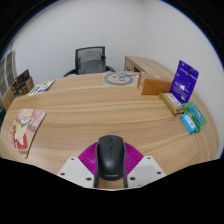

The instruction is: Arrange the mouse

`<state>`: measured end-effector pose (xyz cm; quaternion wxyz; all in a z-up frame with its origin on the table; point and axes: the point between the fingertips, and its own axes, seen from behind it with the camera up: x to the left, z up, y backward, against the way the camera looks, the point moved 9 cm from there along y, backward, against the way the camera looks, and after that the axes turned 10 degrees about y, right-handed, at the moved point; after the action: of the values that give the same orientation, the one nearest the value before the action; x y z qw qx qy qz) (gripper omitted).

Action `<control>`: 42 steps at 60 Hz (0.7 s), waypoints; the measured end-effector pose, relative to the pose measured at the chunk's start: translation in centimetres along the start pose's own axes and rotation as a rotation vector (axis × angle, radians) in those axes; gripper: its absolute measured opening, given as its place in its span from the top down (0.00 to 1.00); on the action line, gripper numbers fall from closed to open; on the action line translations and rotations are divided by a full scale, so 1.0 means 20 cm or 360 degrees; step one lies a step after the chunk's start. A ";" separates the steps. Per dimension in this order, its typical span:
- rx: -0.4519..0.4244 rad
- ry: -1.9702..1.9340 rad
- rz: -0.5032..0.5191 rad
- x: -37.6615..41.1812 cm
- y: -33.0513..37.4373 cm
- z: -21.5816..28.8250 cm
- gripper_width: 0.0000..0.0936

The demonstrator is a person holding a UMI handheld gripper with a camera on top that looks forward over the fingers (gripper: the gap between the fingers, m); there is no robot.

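the black computer mouse (110, 156) sits between the gripper (110, 172) fingers, its sides against the magenta pads (92, 157), lengthwise along the fingers with its scroll wheel end pointing away. the gripper is closed on the mouse, holding it low over the wooden worktop (90, 110).

ahead of the mouse the worktop surface lies bare up to the far edge, where a coiled grey cable (122, 76) rests. beyond that edge stands a grey office chair (90, 61) against a pale wall. to the right of the cable is a brown cardboard box (154, 82), then an upright purple box (184, 80) with white print too small to read, and nearer, a teal and green packet (191, 118) lying flat. on the left edge lies a colourful illustrated booklet (25, 130), and further back a few small printed items (40, 87). no writing is legible on any of them.
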<state>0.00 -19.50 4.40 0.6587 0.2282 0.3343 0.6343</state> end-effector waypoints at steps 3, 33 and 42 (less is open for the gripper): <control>0.0002 0.0008 -0.0012 0.00 0.01 0.00 0.67; -0.0333 0.0127 0.0143 0.55 0.47 0.75 0.67; -0.0357 0.0153 0.0275 1.03 0.44 0.85 0.67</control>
<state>5.91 3.80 19.09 0.6061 0.1504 0.2717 0.7323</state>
